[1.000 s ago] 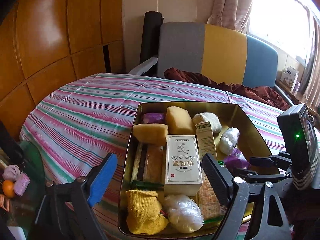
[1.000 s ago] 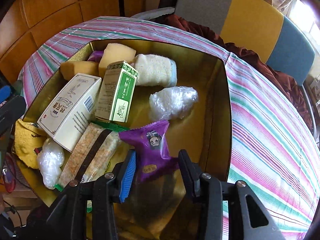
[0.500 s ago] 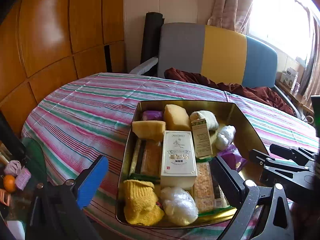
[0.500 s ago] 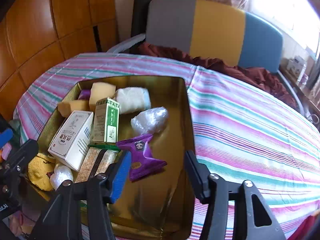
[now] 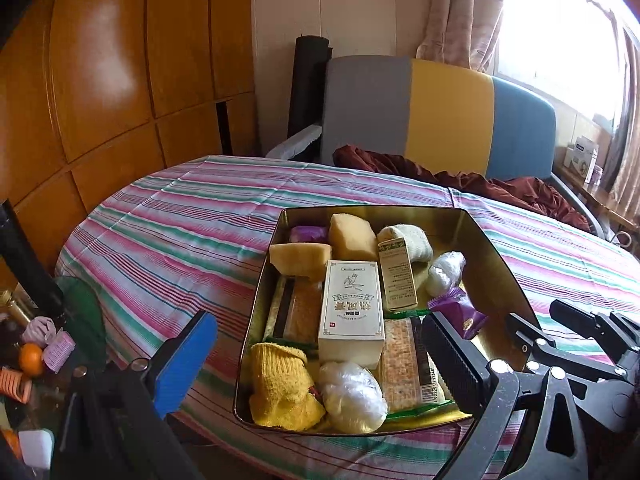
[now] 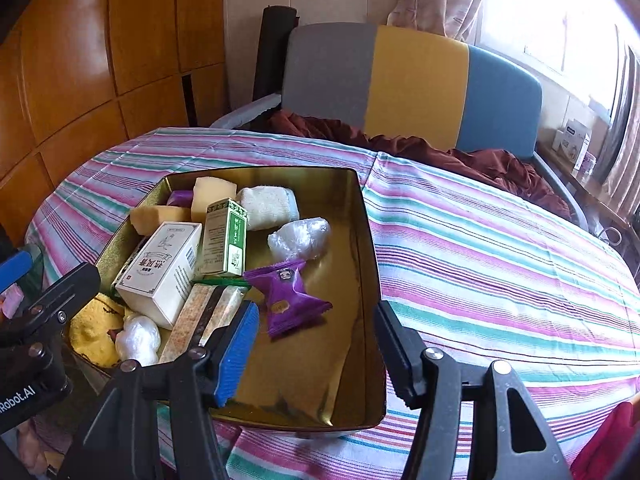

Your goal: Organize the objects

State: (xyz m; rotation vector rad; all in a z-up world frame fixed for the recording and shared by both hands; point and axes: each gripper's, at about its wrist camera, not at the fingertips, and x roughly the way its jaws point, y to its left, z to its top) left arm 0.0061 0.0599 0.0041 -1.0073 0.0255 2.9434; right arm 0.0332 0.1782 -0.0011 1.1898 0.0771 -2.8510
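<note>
two grippers, both spread wide and holding nothing.

from the left wrist: left gripper [image 5: 316, 356] low and near, blue pad on the left finger, black ribbed pad on the right, jaws far apart and straddling the near left part of the gold tin [image 5: 496, 256]. tin sitting on the striped tablecloth [image 5: 180, 220], toward its near edge. packed along the tin's left side: white box [image 5: 352, 312] upright in the middle, green-and-white box [image 5: 396, 276] just right of it, two yellow sponges [image 5: 324, 248] at the far end with a small purple packet [image 5: 306, 234] in the far left corner, a cream rolled cloth [image 5: 412, 240] to their right. near end: yellow knitted cloth [image 5: 280, 384], white plastic-wrapped bundle [image 5: 352, 396], cracker packs [image 5: 404, 360] lying flat. second wrapped bundle [image 5: 444, 272] and purple snack packet [image 5: 460, 312] further right. right gripper [image 5: 576, 344] showing at the right edge, beyond the tin's right wall.

from the right wrist: right gripper [image 6: 316, 348] open over the near right part of the tin [image 6: 368, 264], blue pad left, black pad right, the right finger near the tin's right wall. purple snack packet [image 6: 286, 296] lying loose on the bare gold floor, just beyond the blue pad, not touched. right half of the tin otherwise bare. left gripper [image 6: 44, 320] visible at the left edge. multicoloured chair [image 6: 400, 92] and dark red cloth [image 6: 400, 144] behind the table.
</note>
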